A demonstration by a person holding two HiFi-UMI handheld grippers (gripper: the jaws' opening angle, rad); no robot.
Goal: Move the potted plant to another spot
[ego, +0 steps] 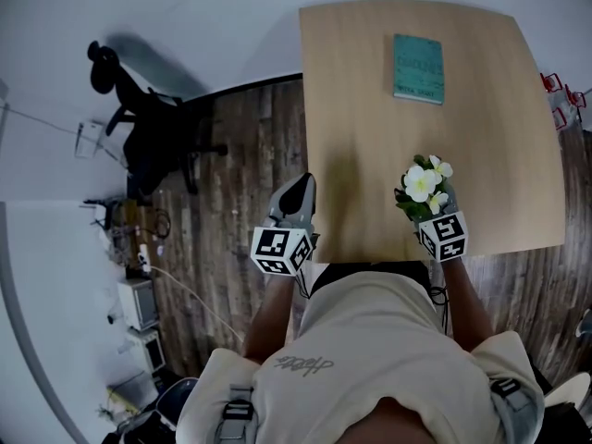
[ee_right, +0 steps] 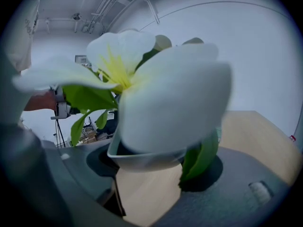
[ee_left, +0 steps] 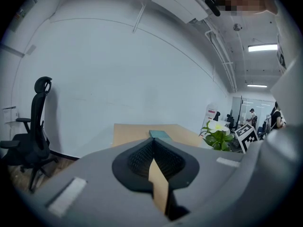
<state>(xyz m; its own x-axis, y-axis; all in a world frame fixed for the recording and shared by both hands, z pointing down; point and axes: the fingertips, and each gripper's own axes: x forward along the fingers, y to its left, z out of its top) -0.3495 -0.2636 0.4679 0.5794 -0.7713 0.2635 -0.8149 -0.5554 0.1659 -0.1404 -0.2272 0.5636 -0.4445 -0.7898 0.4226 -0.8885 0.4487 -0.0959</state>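
The right tool (ego: pixel 433 218) is clamped on the potted plant (ego: pixel 422 185) at the near edge of the desk (ego: pixel 370 137). The left tool (ego: pixel 298 188) has its jaws together, empty. A book (ego: pixel 418 67) lies beyond.

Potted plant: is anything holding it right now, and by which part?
Yes. The right hand-held gripper holds the potted plant by its white pot, jaws on either side below the rim. The left hand-held gripper is shut and empty.

Between the grey fingers of the right gripper (ego: pixel 431 213), the potted plant (ego: pixel 424 185) shows white petals, yellow centres, green leaves and what seems a pale grey pot (ee_right: pixel 147 157). Beyond the fingertips lie a light wood-grain table (ego: pixel 370 128) and a teal book (ego: pixel 418 67). The marker cubes (ego: pixel 280 249) are black-and-white squares.
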